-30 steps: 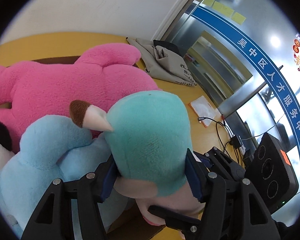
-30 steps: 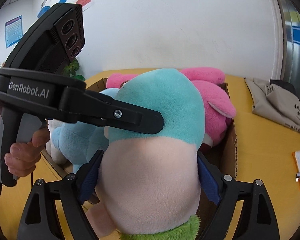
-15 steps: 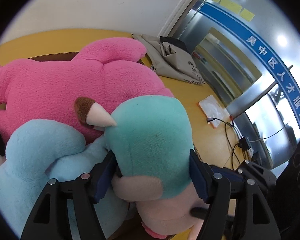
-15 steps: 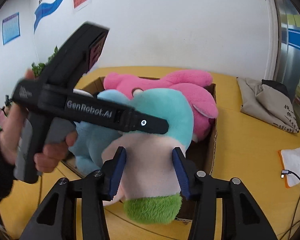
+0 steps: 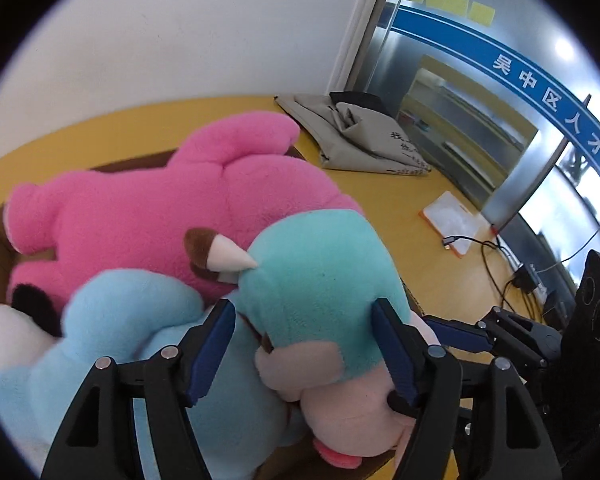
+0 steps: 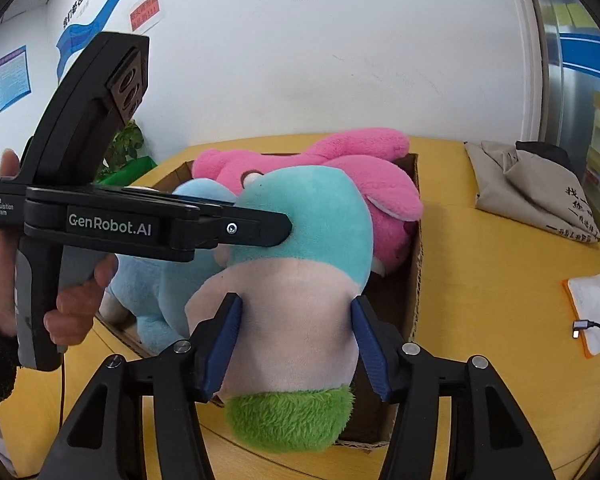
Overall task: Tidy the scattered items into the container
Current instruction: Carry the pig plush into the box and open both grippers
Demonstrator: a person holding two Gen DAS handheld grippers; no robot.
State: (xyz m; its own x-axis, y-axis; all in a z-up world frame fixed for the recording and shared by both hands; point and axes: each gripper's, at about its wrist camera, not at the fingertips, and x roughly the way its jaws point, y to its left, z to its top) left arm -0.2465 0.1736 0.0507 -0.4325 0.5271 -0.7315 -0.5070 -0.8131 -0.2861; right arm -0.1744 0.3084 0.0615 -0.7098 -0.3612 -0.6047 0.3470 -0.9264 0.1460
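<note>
Right wrist, right tongs (image 6: 296,344) opening around teal plush (image 6: 300,264)

Left gripper (image 5: 304,350): black angular frame, silver screws, ribbed blue pads inside fingers; "GenRobot.AI" in white on side, grey handle below, camera block above; right gripper (image 6: 296,344) same black-and-blue build; dark sleeve at hand (image 6: 4,280)
</note>
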